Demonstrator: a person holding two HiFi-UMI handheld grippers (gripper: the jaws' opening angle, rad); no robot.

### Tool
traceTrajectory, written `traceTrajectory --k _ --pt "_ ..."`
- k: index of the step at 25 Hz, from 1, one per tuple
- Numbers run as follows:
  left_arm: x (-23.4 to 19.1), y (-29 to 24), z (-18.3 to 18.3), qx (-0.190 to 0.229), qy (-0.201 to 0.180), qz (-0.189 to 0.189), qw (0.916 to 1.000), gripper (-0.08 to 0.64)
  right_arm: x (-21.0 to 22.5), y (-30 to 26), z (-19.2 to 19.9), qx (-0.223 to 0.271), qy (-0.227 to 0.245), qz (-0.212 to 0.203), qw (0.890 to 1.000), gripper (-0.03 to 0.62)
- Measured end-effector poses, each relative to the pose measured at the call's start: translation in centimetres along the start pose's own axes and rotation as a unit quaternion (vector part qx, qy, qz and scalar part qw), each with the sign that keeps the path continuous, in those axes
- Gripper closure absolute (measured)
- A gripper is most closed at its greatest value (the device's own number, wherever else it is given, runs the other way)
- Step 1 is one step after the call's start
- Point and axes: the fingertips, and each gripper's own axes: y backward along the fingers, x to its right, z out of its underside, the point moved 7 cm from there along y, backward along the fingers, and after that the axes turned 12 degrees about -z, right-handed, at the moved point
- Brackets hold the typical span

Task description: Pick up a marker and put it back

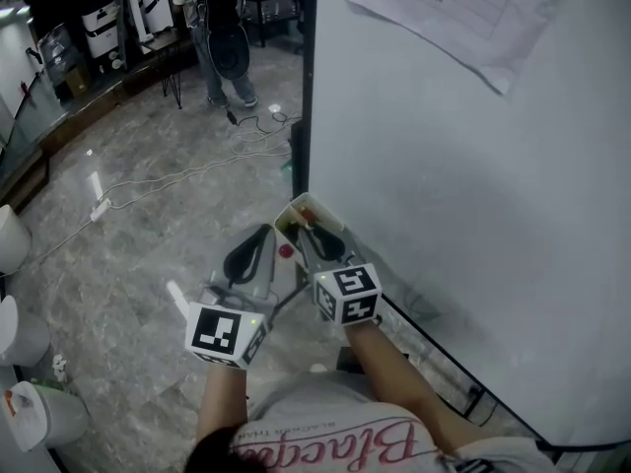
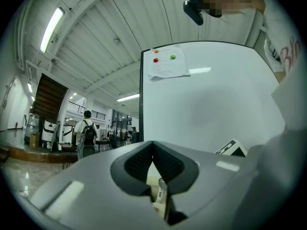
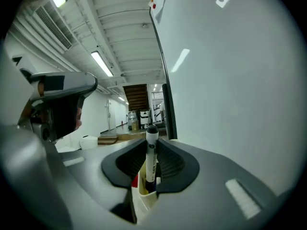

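A black-capped white marker (image 3: pixel 151 155) stands upright in a cream holder (image 3: pixel 143 199) at the whiteboard's lower left corner. My right gripper (image 3: pixel 151 145) is shut on the marker's barrel, the cap poking up above the pads. In the head view, the right gripper (image 1: pixel 317 236) sits over the holder (image 1: pixel 296 210) against the board. My left gripper (image 1: pixel 251 249) hangs just left of it, shut with nothing held. In the left gripper view, the left gripper (image 2: pixel 152 147) has its tips touching, and the holder with another marker (image 2: pixel 162 191) shows below. A red item (image 1: pixel 286 251) lies by the holder.
The whiteboard (image 1: pixel 463 215) fills the right side, with a paper (image 1: pixel 463 8) stuck near its top. Cables (image 1: pixel 187 175) trail over the grey stone floor. A person with a backpack (image 1: pixel 225 28) stands far back. White bins (image 1: pixel 20 333) line the left edge.
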Motion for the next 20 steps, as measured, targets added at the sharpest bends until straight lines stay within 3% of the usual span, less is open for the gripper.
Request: traceTrajectory --k 8,14,17,20 --pt "0.5 -0.7 0.3 -0.007 0.006 0.014 0.9999 0.56 1.2 1.7 0.3 -0.057 -0.02 0.053 0.997 0.485" --pt "1.6 -1.3 0.8 -0.014 0.011 0.027 0.9995 0.56 1.7 2.6 0.8 -0.082 -0.015 0.059 0.995 0.454" --pt "2.0 -1.4 1.0 -0.016 0.013 0.033 0.9992 0.56 1.6 3.6 0.2 -0.071 -0.027 0.046 0.996 0.445" --pt "2.3 -1.4 1.0 -0.019 0.011 0.032 0.9992 0.56 1.1 5.5 -2.6 -0.025 -0.027 0.029 0.999 0.446"
